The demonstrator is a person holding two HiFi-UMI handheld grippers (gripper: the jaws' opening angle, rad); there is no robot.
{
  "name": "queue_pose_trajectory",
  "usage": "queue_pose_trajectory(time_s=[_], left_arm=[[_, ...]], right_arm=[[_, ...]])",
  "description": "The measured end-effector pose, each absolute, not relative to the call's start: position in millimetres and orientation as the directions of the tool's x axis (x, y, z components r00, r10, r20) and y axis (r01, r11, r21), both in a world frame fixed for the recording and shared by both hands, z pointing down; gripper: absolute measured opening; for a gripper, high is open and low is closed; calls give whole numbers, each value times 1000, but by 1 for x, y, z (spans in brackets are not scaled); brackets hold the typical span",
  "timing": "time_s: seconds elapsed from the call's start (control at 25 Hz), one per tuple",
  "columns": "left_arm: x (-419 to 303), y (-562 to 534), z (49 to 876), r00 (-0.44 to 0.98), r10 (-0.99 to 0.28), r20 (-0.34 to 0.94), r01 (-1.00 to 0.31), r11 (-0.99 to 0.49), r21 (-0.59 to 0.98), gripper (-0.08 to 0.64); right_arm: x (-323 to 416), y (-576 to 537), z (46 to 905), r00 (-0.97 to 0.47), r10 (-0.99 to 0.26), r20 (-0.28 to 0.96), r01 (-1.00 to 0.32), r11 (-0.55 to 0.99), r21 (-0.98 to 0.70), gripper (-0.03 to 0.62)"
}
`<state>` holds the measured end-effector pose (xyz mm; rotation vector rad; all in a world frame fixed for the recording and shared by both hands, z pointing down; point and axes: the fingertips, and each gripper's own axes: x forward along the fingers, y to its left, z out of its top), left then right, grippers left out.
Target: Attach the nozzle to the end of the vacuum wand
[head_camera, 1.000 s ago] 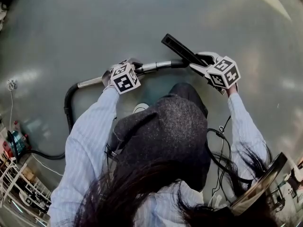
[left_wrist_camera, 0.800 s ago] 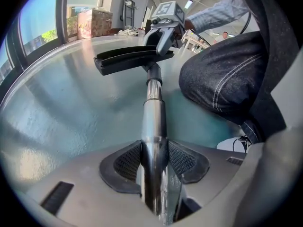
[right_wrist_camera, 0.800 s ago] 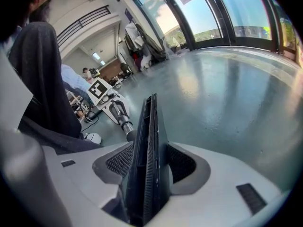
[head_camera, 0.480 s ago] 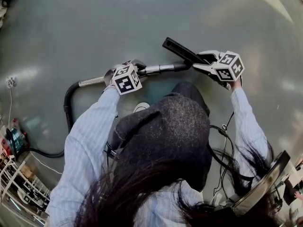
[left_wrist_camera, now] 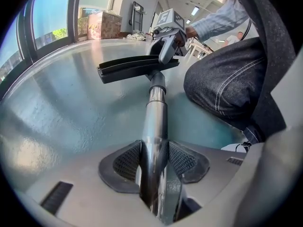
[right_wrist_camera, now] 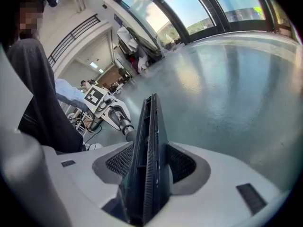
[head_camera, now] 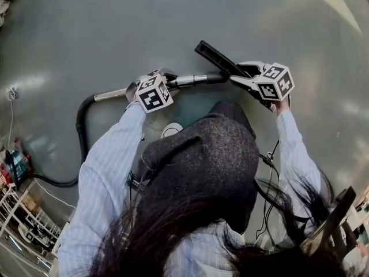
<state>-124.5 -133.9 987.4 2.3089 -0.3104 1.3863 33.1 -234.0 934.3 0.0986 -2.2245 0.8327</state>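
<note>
With left gripper [left_wrist_camera: 154, 163] clamped on wand [left_wrist_camera: 155, 111] and right gripper [right_wrist_camera: 149, 167] clamped on nozzle [right_wrist_camera: 150, 136], avoid off-axis pushing: likely jammed, half-seated joint.

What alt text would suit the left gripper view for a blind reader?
The left gripper grips a shiny vacuum wand whose far end meets a flat black nozzle, held by the right gripper above a grey floor. A knee in jeans is at right.
</note>
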Motion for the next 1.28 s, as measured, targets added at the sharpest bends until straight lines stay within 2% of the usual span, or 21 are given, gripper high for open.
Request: queue_pose_trajectory(time_s=[0.24, 0.4, 0.52, 0.64, 0.88, 1.12, 1.28], left_arm=[[-120, -133, 996, 474, 7, 881, -449, -858, 248, 184], [-114, -135, 1012, 456, 20, 890, -456, -853, 253, 191], [-110, -138, 1022, 450, 33, 892, -454, -852, 260, 192], [-119, -140, 1020, 431, 5, 902, -509, -824, 248, 193], [-159, -145, 964, 476, -123, 871, -651, -716, 254, 192], [-187, -154, 921, 530, -308, 790, -769, -569, 293, 192], [-194, -160, 900, 558, -405, 724, -796, -508, 330, 190]], right_arm=[[34, -233, 944, -655, 201, 728, -379, 746, -547, 230], [36, -229, 958, -614, 218, 758, -372, 768, -522, 233], [42, -233, 971, -612, 198, 765, -413, 745, -523, 267], [44, -235, 971, -616, 166, 770, -446, 732, -515, 270], [58, -231, 917, -661, 61, 748, -501, 705, -501, 270], [40, -226, 846, -794, -74, 603, -484, 678, -554, 270], [26, -227, 829, -806, -180, 564, -512, 691, -511, 267]])
